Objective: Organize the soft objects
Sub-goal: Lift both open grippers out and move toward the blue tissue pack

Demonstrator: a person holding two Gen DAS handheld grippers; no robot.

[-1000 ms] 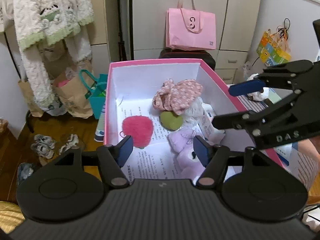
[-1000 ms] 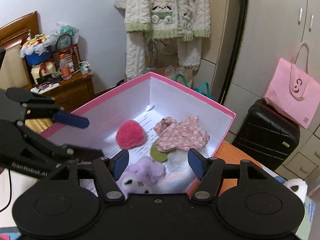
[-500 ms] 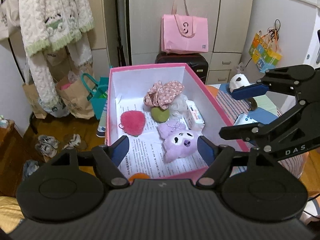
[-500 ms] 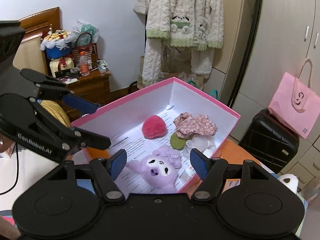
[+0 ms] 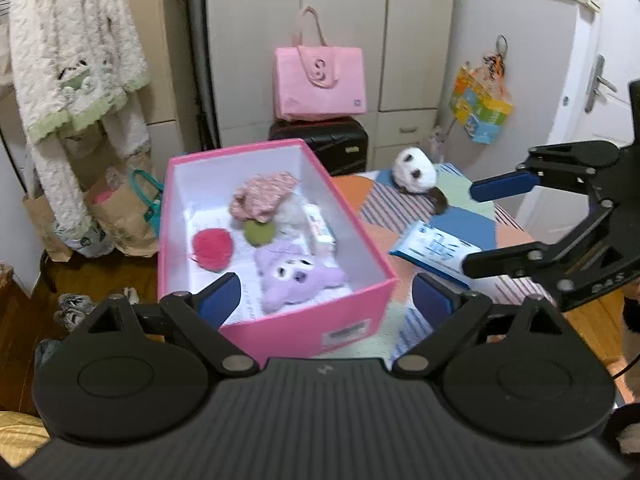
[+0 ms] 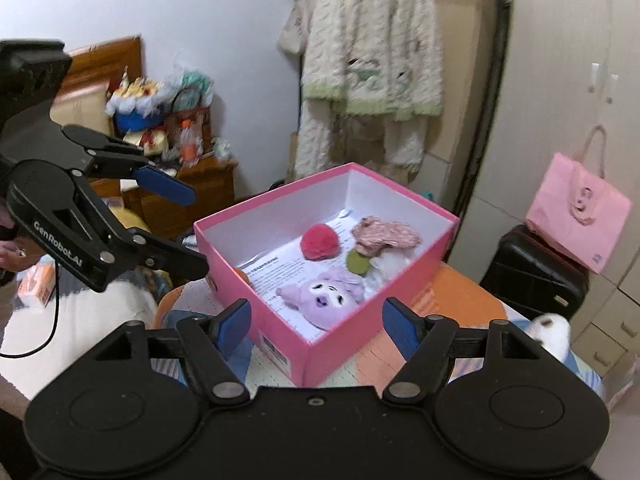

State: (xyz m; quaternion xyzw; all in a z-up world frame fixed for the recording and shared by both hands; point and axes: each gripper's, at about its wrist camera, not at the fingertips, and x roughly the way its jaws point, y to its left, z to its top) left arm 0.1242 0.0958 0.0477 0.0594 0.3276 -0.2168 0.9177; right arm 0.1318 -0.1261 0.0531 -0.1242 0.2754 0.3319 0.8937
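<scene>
A pink box [image 5: 356,320] [image 6: 280,336] stands on the table. It holds a purple plush [image 5: 296,276] [image 6: 324,296], a red pompom [image 5: 212,246] [image 6: 320,242], a green ball [image 5: 260,232], a floral cloth [image 5: 264,200] [image 6: 386,234] and a white item [image 5: 320,232]. A white panda plush [image 5: 414,172] [image 6: 554,332] lies on the table right of the box. My left gripper [image 5: 326,304] [image 6: 182,232] is open and empty, above the box's near end. My right gripper [image 6: 316,326] [image 5: 484,228] is open and empty, above the box's near corner.
A blue-white wipes pack [image 5: 434,250] lies on the patchwork tablecloth [image 5: 400,216] right of the box. A pink bag [image 5: 320,80] sits on a black suitcase [image 5: 320,140] behind. Fluffy clothes [image 5: 72,80] hang at left. A cluttered wooden cabinet [image 6: 188,184] stands beyond the box.
Both grippers have pulled back and up from inside the box, so the whole box and the table to its right now show. Both stay open and empty.
</scene>
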